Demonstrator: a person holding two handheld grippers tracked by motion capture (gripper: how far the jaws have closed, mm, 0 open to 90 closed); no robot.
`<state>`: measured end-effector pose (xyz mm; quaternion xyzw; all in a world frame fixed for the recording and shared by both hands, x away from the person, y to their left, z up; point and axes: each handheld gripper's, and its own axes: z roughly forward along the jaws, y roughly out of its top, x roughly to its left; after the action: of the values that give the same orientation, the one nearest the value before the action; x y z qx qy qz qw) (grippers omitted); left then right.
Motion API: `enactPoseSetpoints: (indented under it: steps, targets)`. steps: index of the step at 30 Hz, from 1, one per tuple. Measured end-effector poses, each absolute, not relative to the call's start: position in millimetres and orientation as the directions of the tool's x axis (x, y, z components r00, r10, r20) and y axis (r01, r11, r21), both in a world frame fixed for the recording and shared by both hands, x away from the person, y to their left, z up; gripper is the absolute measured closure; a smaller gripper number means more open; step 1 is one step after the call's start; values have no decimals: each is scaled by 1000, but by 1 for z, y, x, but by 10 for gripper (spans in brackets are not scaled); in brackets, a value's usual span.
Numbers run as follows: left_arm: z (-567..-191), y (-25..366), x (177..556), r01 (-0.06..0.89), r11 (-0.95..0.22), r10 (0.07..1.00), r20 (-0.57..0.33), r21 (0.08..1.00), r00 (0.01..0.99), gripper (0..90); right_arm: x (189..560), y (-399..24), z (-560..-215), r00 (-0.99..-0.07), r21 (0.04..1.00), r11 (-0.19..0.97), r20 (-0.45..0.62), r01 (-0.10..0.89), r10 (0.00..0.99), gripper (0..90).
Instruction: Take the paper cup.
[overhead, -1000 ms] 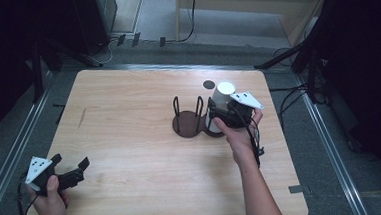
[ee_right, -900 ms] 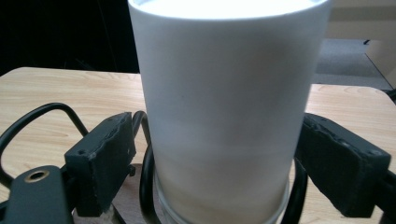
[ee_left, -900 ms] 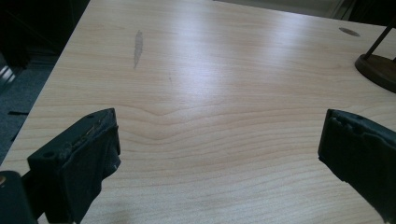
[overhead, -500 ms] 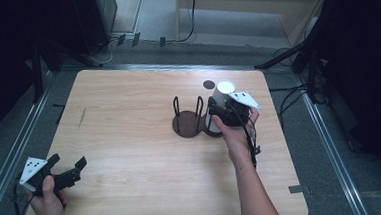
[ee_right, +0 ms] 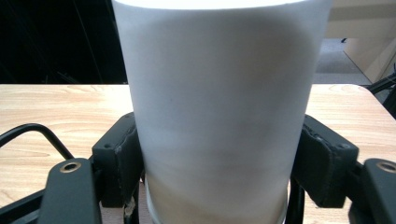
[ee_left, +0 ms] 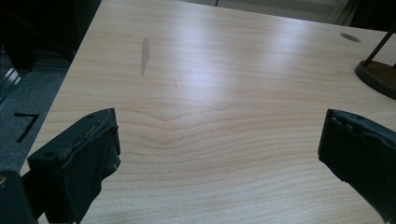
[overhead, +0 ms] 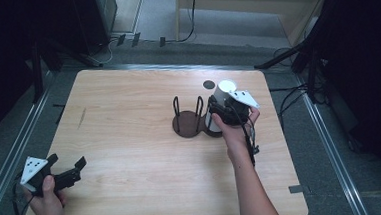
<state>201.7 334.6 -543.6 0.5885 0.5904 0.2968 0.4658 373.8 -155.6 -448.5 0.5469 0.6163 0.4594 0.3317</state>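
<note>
White cup, upright on dark wire rack, right of tabletop centre; clamped between right gripper fingers, just closed onto it. Left gripper, near-left corner: fingers spread, nothing held.

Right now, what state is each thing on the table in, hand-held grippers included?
White cup: upright, seated in the right slot of the holder, clamped low on both sides.
Wire cup holder: upright on the table, left slot empty.
Right hand-held gripper: jaws have just been closing, now shut on the cup.
Left hand-held gripper: open, nothing between the jaws.
</note>
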Motion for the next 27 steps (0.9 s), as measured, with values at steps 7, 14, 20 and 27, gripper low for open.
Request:
enactPoseSetpoints:
  steps: [7, 14, 20, 27]
  targets:
    - [-545, 334, 203, 424, 126, 971, -199, 897, 132, 0, 373, -155, -444, -187, 936, -10, 81, 352, 979, 263]
    - [-544, 334, 203, 426, 122, 972, -194, 897, 130, 0, 372, -154, -436, -202, 944, -5, 75, 329, 977, 277]
    - [-543, 333, 204, 417, 126, 972, -196, 900, 129, 0, 369, -154, -424, -201, 953, -6, 70, 302, 977, 290]
    - [-543, 332, 205, 419, 123, 970, -198, 899, 139, 0, 367, -159, -409, -223, 957, -36, 104, 289, 969, 297]
